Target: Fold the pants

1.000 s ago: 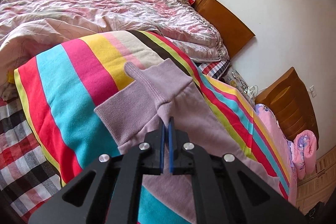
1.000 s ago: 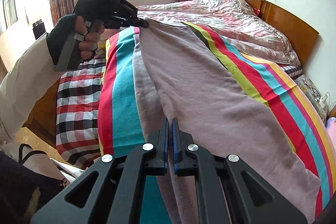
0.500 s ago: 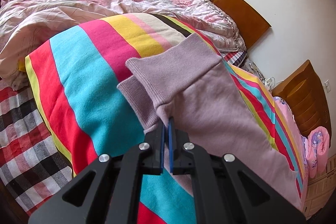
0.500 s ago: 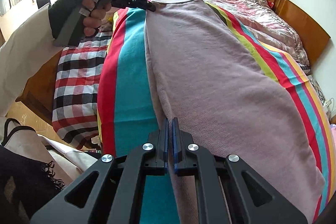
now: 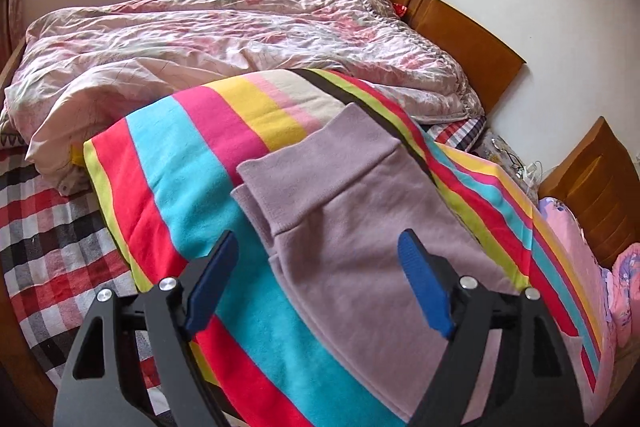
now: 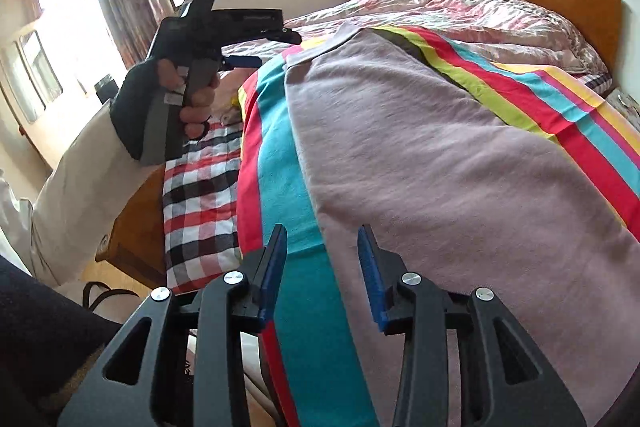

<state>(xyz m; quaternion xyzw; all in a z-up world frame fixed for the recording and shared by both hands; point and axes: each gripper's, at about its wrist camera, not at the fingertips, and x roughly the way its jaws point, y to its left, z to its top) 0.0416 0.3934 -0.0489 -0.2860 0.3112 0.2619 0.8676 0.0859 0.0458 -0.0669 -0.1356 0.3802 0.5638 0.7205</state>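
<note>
Both tools let go in the last half second: a moment ago each had its blue pads pinched on the pants, and now the jaws have just been opening. Left tool [image 5: 316, 269] stands wide apart, lower middle of the left wrist view, with the pants [image 5: 360, 227] lying between and beyond the fingers, nothing pressing on the cloth. Right tool [image 6: 322, 261] is only partly apart, bottom centre of its view, the pants' near edge [image 6: 440, 167] running up between its pads without being squeezed.

Pants are mauve, laid flat on the striped blanket [image 5: 192, 163] on the bed, folded lengthwise so the two cuffs sit stacked, the top one slightly offset, at centre of the left view. In the right view they run from bottom right up to the middle top.

Upper left of the right view you can see the left hand [image 6: 188, 95], dark glove, white sleeve, holding its tool just left of the far end of the pants, not touching them. Pink quilt [image 5: 200, 35] is bunched behind the blanket, checked sheet [image 5: 44, 227] at lower left.
</note>
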